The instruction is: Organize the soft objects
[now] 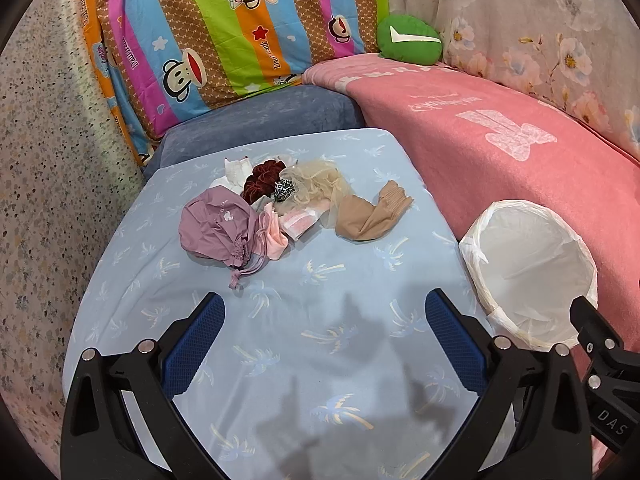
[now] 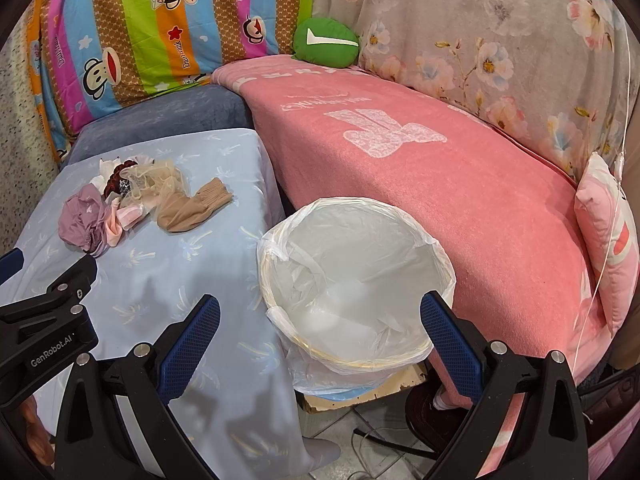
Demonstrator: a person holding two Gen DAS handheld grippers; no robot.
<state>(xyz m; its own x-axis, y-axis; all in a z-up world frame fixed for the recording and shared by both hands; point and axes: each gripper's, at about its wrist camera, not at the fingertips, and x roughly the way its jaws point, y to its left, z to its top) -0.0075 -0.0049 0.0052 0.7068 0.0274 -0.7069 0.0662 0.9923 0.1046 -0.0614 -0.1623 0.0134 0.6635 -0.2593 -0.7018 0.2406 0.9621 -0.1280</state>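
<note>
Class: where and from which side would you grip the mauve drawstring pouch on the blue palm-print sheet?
Grip the mauve drawstring pouch at its gathered neck, coming from the near side. That bunched end faces the open left gripper, clear of the neighbouring pile.

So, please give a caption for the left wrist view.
Open hand-held gripper above blue sheet, facing pile of soft items; lined bin beside.

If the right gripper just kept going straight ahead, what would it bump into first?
Probably the bin lined with a white bag: the open right gripper points right at its mouth. Depth is hard to judge, so it might enter rather than hit the rim.
</note>
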